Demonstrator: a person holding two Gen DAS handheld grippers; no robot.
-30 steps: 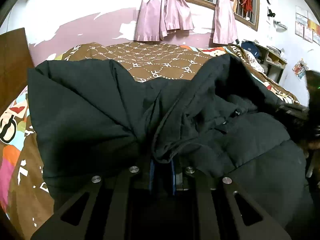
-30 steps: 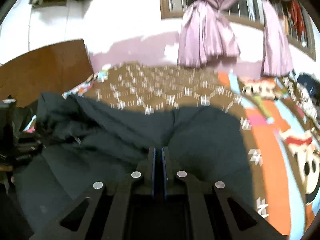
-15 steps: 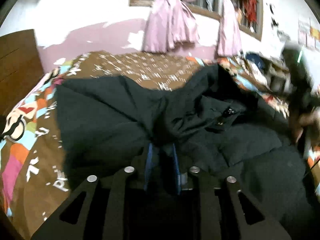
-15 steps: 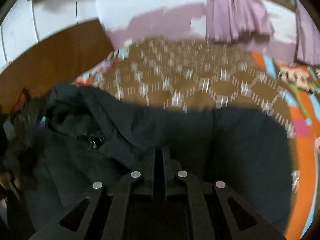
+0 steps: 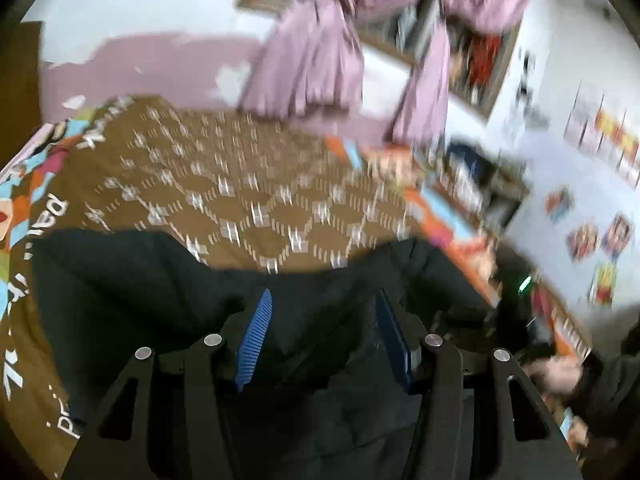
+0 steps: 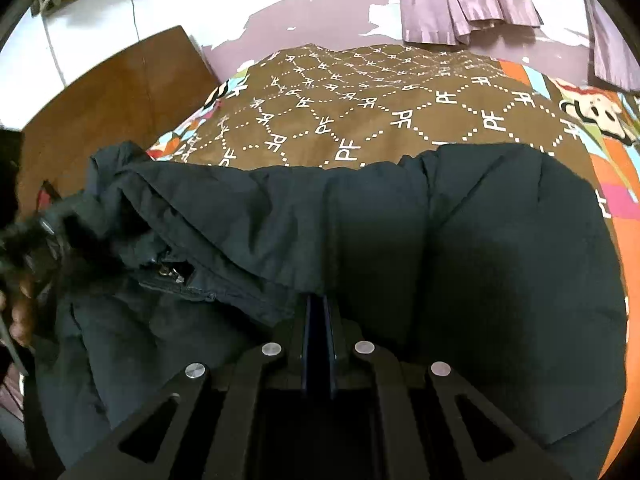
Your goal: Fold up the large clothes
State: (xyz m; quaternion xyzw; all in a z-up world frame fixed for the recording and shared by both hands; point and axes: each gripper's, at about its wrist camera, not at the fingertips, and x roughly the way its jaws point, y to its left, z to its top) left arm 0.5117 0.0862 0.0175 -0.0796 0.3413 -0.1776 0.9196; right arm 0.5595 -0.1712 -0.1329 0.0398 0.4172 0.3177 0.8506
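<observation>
A dark padded jacket (image 6: 460,248) lies spread across the near part of a bed covered by a brown bedspread (image 6: 400,96) printed with white "PF" letters and dotted diamonds. The right tool (image 6: 317,320) has its two blue pads pressed together, and a folded edge of the jacket runs right down to their tips, so it looks to be pinching the cloth, though the fabric between the pads is hard to make out. To its left the jacket's zipper placket and a small metal snap (image 6: 168,274) lie exposed among bunched folds.

The left wrist view is smeared by motion. There the left tool (image 5: 326,320) stands wide apart, its ribbed blue pads (image 5: 256,332) well separated with jacket cloth (image 5: 132,280) lying below and between them, nothing clamped. Pink curtains (image 5: 316,64) hang on the wall beyond the bed.
</observation>
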